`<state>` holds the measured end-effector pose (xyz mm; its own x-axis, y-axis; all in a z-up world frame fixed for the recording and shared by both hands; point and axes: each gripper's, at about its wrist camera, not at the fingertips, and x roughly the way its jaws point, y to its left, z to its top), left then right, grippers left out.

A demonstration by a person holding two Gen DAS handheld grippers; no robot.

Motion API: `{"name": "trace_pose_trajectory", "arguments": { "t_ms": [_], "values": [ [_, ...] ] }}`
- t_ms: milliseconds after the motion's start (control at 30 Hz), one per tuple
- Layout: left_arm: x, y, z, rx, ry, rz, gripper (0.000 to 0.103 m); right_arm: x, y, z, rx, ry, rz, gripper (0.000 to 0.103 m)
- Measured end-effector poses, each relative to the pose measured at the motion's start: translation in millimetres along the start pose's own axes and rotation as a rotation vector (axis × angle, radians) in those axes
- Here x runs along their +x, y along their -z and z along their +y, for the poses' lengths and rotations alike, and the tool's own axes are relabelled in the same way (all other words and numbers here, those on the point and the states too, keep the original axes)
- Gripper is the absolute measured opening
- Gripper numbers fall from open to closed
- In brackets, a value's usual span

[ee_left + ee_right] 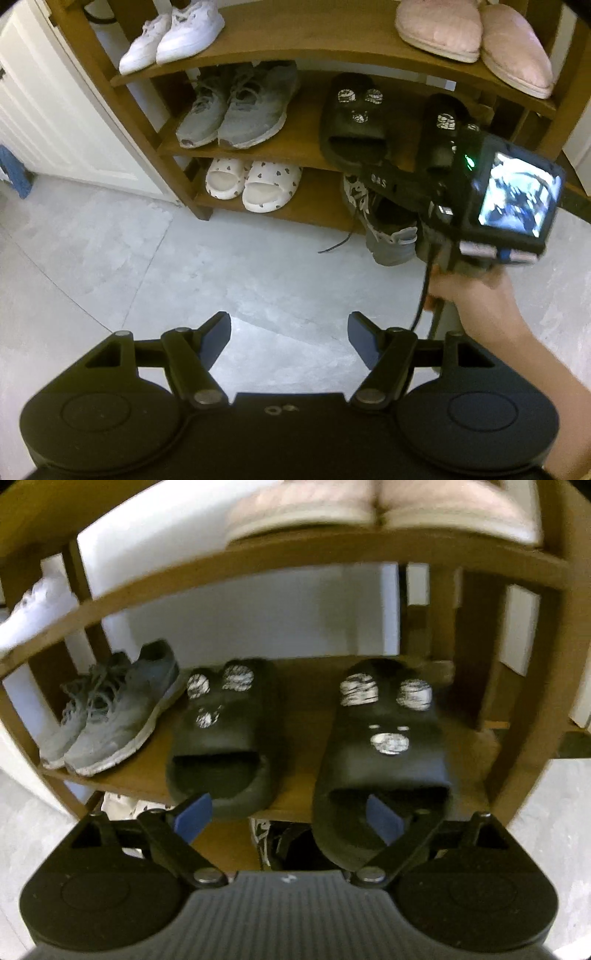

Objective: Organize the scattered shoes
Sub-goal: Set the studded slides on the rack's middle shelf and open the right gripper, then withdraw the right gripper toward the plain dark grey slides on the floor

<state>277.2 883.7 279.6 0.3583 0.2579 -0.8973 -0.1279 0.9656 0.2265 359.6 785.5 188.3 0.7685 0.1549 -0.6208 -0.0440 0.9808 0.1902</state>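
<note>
Blue pads of the right gripper [288,818] stand spread apart, gripping nothing, one pad apparently inside the heel opening of the right black slide [384,753], whose heel overhangs the middle shelf [306,701]. Withdrawing carelessly could, I judge, drag it off. The left gripper [290,334] hangs released over bare floor. Farther back, the grey sneaker [388,229] at the rack's foot is half hidden.

Left gripper [290,334]: held low and level, fingers spread wide, nothing between them. Right gripper [288,819]: fingers spread wide, nothing clamped. Right hand [469,291] grips its handle from below, bare forearm extended forward.
</note>
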Motion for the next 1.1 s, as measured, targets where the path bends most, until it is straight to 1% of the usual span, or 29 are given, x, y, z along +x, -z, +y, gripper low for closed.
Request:
{"name": "trace_pose_trajectory", "arguments": {
  "t_ms": [67,133,233,333,400,467,567,667,767,833,867,967,1067,1100],
  "values": [
    [-7.6,3.1,-4.7,0.016,-0.005,0.002,0.07,-24.1,9.3,-9.4,0.015,0.003,-0.007,0.093],
    [-23.2,8.8,-16.3,0.046,-0.013,0.003,0.07,-60.9,21.9,-24.8,0.042,0.028,-0.034,0.093],
    [-46.5,19.8,-41.3,0.087,0.001,0.01,0.07,-118.5,40.1,-54.2,0.075,0.097,-0.077,0.093],
    [-66.7,36.1,-78.1,0.124,0.026,0.023,0.07,-188.4,62.5,-106.1,0.114,0.191,-0.086,0.093],
    [-79.7,47.0,-109.0,0.145,0.047,0.036,0.07,-212.3,69.8,-126.9,0.119,0.229,-0.084,0.093],
    [-98.8,59.1,-145.8,0.174,0.066,0.035,0.07,-262.7,81.1,-173.6,0.142,0.291,-0.075,0.093],
    [-135.5,76.6,-203.7,0.208,0.095,0.027,0.07,-307.3,84.9,-216.2,0.152,0.343,-0.076,0.093],
    [-182.0,90.4,-262.0,0.214,0.125,0.019,0.07,-378.5,78.3,-278.1,0.125,0.431,-0.086,0.093],
    [-219.8,103.2,-311.2,0.209,0.135,0.01,0.07,-434.1,69.6,-324.4,0.113,0.505,-0.087,0.093],
    [-243.2,115.4,-346.7,0.213,0.162,0.016,0.07,-468.9,66.5,-351.8,0.111,0.545,-0.1,0.093],
    [-248.7,119.4,-358.0,0.223,0.172,0.016,0.07,-482.3,66.3,-363.6,0.108,0.557,-0.106,0.093],
    [-268.5,140.0,-415.1,0.292,0.206,0.014,0.07,-511.1,69.1,-398.0,0.091,0.617,-0.106,0.093],
    [-275.6,152.8,-457.0,0.339,0.223,0.02,0.07,-525.4,73.6,-425.9,0.106,0.661,-0.102,0.093],
    [-276.9,158.0,-475.1,0.354,0.235,0.023,0.07,-530.6,78.2,-443.1,0.112,0.681,-0.099,0.093]
  ]
}}
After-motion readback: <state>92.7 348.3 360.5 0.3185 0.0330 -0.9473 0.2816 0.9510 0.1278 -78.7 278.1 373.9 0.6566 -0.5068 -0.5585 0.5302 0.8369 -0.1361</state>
